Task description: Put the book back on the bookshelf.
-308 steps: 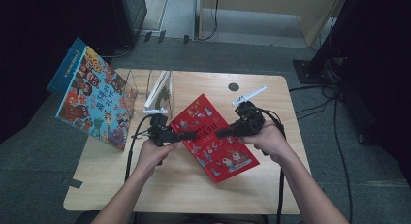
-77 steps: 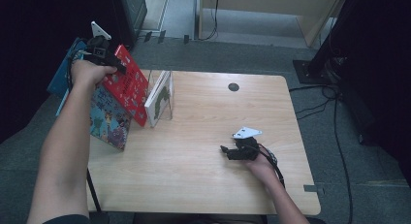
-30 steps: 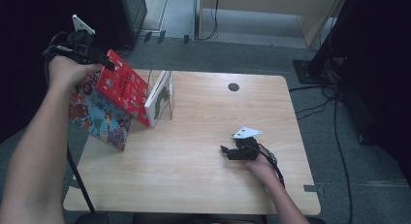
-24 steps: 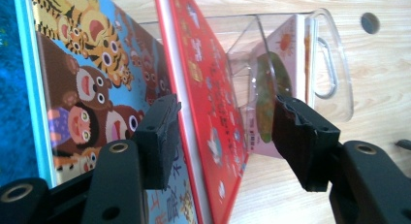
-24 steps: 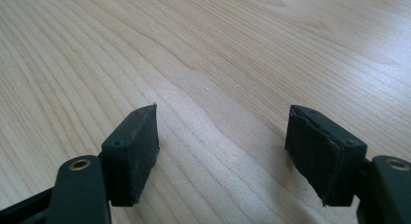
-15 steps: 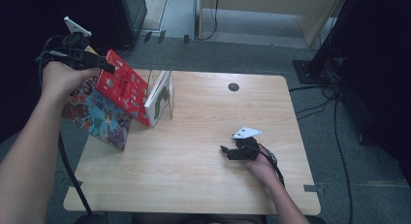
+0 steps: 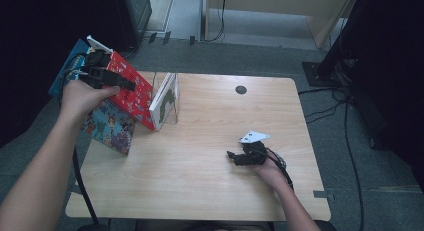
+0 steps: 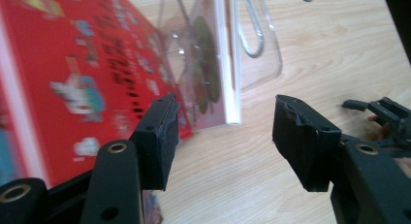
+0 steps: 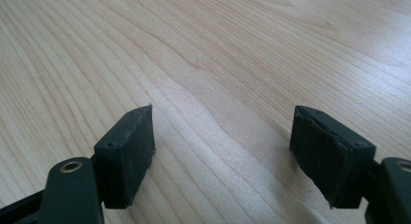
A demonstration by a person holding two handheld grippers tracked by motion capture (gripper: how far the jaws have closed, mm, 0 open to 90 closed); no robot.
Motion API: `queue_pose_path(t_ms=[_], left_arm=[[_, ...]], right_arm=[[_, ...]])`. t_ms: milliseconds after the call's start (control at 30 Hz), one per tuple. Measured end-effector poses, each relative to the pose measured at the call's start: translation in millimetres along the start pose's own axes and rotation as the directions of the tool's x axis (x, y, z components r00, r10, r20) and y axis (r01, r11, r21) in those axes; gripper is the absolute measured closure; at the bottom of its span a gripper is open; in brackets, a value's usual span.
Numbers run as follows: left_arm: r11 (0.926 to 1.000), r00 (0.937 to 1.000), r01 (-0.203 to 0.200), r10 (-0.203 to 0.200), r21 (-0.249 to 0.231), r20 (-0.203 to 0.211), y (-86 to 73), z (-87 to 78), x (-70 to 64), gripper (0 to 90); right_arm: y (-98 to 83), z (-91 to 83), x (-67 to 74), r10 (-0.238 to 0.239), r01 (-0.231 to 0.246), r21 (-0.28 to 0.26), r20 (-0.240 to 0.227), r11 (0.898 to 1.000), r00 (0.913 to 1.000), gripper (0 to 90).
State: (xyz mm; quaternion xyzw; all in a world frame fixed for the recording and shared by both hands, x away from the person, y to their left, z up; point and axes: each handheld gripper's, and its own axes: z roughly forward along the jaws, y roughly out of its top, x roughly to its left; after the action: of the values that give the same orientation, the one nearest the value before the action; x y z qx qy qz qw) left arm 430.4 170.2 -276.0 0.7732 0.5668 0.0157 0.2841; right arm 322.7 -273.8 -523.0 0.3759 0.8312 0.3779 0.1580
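High view: I see the left gripper [image 7: 112, 81] raised at the table's left edge, its tips over the red illustrated picture book [image 7: 131, 93], which leans against a white-edged book [image 7: 162, 98] in a clear plastic stand [image 7: 172, 98]. The right gripper [image 7: 237, 157] rests on the pale wooden table [image 7: 210, 191], well apart.

Left gripper view: jaws stand open and empty, the red book just beyond the left pad [image 8: 160, 136].

Right gripper view: jaws have just been opening, wide apart over bare wood, nothing between them.
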Motion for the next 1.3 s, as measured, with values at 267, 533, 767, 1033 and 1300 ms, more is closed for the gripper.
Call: queue_pose_path(t_ms=[267, 533, 767, 1033, 1300], left_arm=[[0.9978, 0.9971, -0.066, 0.066, -0.001, 0.038, -19.5, 14.3, -21.9, 42.0], [0.9921, 0.9891, -0.124, 0.125, -0.023, 0.078, -45.0, 29.5, -40.7, 41.2], [0.9836, 0.9817, -0.177, 0.179, -0.035, 0.066, -70.7, 52.7, -52.9, 41.0], [0.9742, 0.9682, -0.223, 0.226, -0.034, 0.108, -96.1, 81.2, -61.1, 40.5], [0.9712, 0.9643, -0.231, 0.237, -0.057, 0.119, -120.3, 113.0, -67.1, 40.1]], right_arm=[[0.0, 0.0, 0.0, 0.0, 0.0, 0.0, -0.001, 1.0, 1.0, 24.1], [0.0, 0.0, 0.0, 0.0, 0.0, 0.0, -0.002, 1.0, 1.0, 24.1], [-0.1, 0.1, 0.0, -0.001, 0.001, -0.001, -0.001, 1.0, 1.0, 24.1], [-0.1, 0.1, 0.0, -0.001, 0.001, -0.002, -0.001, 1.0, 1.0, 24.1], [-0.1, 0.2, 0.0, -0.001, 0.001, -0.001, -0.002, 1.0, 1.0, 24.1]])
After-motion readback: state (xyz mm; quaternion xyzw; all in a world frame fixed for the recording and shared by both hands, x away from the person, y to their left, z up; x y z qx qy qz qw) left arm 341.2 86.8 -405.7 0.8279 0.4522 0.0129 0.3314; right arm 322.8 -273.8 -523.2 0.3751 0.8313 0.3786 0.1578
